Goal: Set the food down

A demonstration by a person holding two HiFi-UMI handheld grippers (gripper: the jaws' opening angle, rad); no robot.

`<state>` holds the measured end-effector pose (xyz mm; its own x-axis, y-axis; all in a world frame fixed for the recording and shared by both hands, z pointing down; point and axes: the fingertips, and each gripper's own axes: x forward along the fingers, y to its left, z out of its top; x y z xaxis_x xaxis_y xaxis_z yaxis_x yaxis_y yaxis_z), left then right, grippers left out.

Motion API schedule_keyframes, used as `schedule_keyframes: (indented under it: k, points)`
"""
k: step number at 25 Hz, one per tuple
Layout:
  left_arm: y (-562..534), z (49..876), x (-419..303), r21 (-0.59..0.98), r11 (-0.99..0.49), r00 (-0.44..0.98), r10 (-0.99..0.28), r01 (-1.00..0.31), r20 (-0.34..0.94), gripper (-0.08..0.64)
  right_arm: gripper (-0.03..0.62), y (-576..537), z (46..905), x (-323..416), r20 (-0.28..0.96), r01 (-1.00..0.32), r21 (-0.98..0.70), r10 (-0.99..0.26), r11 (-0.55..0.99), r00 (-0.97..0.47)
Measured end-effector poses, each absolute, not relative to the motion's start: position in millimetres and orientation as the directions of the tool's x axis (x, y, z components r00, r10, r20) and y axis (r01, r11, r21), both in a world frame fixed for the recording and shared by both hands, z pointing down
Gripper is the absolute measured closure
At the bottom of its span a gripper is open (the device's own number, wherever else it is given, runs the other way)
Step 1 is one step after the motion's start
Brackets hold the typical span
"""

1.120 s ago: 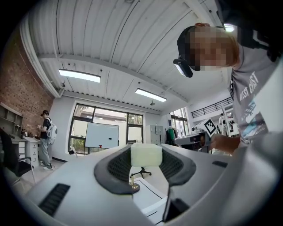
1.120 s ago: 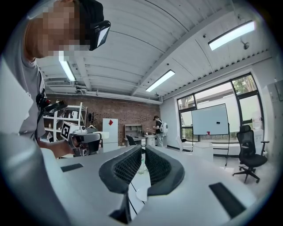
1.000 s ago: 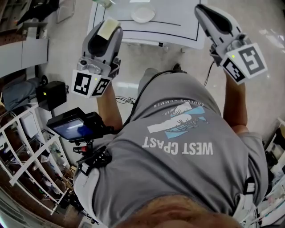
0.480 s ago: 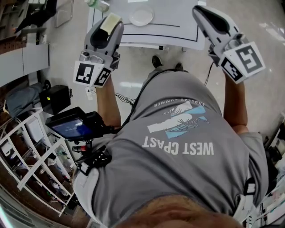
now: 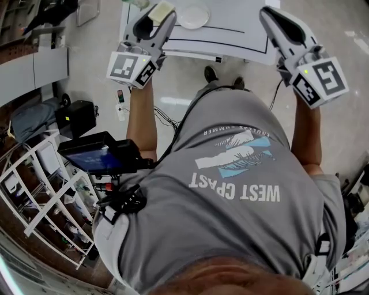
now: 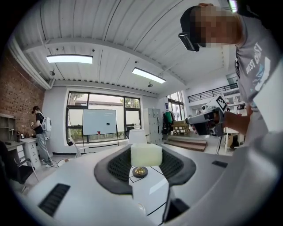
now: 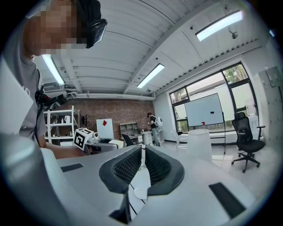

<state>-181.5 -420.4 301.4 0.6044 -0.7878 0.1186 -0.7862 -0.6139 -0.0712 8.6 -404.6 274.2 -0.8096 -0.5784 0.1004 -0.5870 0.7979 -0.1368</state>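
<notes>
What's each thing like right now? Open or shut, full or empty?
left gripper: jaws shut on the food block.
right gripper: jaws together, nothing between them.
food block: held up, not set down yet.
plate: empty, flat on the white table.

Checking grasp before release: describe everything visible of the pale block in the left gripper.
The block is a pale cream-yellow cuboid, smooth and matte with slightly soft edges, like tofu or butter; which food, I cannot tell. It looks whole, undented and level. The left gripper clamps it near the jaw tips, black textured pads pressing its two side faces. It is held over the white table, apparently clear of it.
</notes>
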Motion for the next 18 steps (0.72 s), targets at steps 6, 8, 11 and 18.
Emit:
schedule_keyframes:
  k: [6,8,11,18]
  points:
    - [-445.8,341.1,-183.7,-0.101,-0.619,0.59,-0.777,-0.779,0.219,0.39,0.581,-410.0,280.6,11.2,0.095,-0.59,-0.155,-0.583,0.792,-0.807]
    - [-453.9,352.1,-182.6,-0.107,-0.623,0.586,-0.771,-0.775,0.248,0.39,0.581,-412.7,284.0,13.5,0.095,-0.592,-0.163,-0.585,0.789,-0.806]
    - [-466.8,364.9,-179.3,-0.115,-0.63,0.582,-0.761,-0.768,0.288,0.39,0.581,-417.8,286.9,17.9,0.096,-0.596,-0.175,-0.589,0.784,-0.802]
    - [-493.0,409.8,-174.9,-0.167,-0.658,0.555,-0.724,-0.735,0.411,0.39,0.581,-425.9,299.0,26.3,0.1,-0.603,-0.2,-0.596,0.772,-0.797]
